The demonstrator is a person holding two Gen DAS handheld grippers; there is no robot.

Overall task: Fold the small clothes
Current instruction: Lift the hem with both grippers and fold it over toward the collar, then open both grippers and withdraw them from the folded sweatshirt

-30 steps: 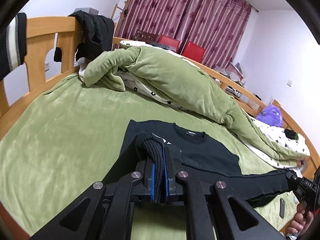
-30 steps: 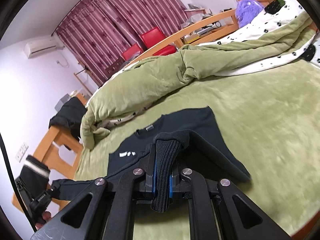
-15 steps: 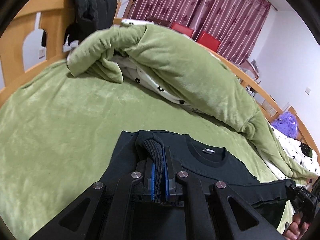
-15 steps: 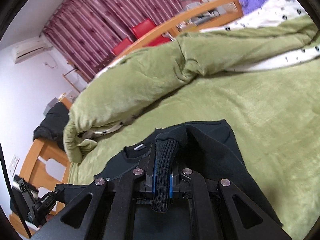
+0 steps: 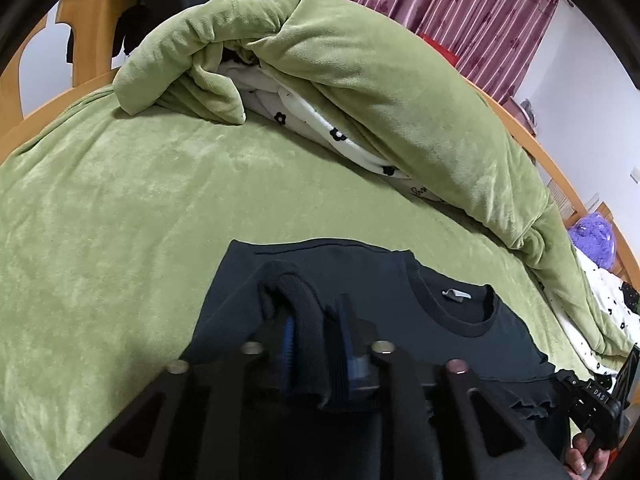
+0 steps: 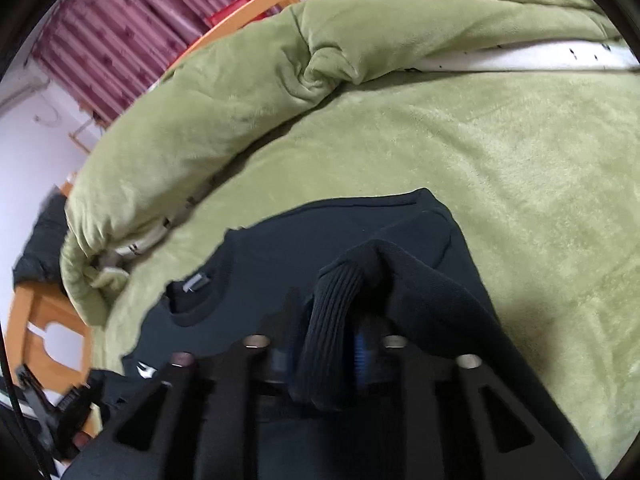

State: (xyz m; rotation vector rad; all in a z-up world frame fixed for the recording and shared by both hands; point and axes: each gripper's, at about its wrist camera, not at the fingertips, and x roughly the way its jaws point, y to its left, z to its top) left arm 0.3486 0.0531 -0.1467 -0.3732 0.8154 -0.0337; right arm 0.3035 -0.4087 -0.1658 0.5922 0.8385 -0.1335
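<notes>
A dark sweater (image 5: 400, 300) lies flat on the green bedspread (image 5: 120, 220), collar and label toward the duvet. Its ribbed hem is folded up over the body. My left gripper (image 5: 314, 312) has a bunch of that ribbed hem (image 5: 310, 344) between its jaws, which are opening; the cloth stands slack with a gap beside one pad. In the right wrist view my right gripper (image 6: 328, 312) is likewise opening around the ribbed hem (image 6: 332, 320) over the sweater (image 6: 280, 256). The right gripper's body (image 5: 592, 396) shows at the left wrist view's lower right, held by a hand (image 5: 588, 460).
A bunched green duvet (image 5: 360, 60) with white flowered lining (image 5: 320, 128) lies beyond the sweater. A wooden bed frame (image 5: 80, 20) with dark clothes hung on it rings the bed. A purple plush (image 5: 596, 236) sits at far right. Maroon curtains hang behind.
Both grippers carried the hem forward and down toward the collar, so the sweater lies doubled. Their jaws, tight on the ribbing before, have spread apart.
</notes>
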